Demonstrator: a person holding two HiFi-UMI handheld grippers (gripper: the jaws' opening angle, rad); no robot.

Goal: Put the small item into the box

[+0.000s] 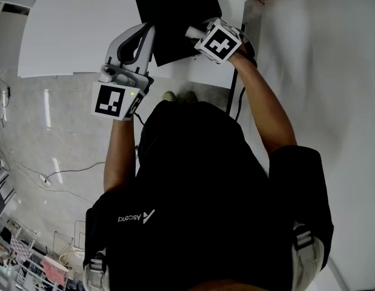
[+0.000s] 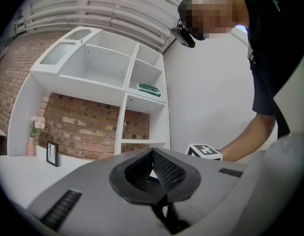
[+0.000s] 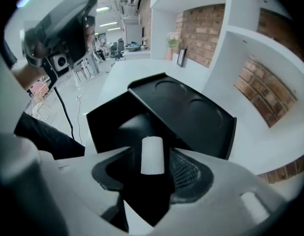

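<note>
Right gripper (image 3: 152, 152): jaws spread wide, pointing steeply down over the open black box (image 3: 110, 127). White cylindrical item (image 3: 152, 156) stands upright between the two pads with a dark gap on each side; neither pad presses on it. Whether it rests on the box floor cannot be determined. Lid (image 3: 191, 109), with two round recesses, stands open on the far side of the base. Box sits on the white table (image 3: 124, 73). Left gripper (image 2: 152, 156): held level near the box's left edge, jaws pressed together at the tips, nothing between them, facing a white shelf unit (image 2: 117, 82) against a brick wall (image 2: 88, 127).
</note>
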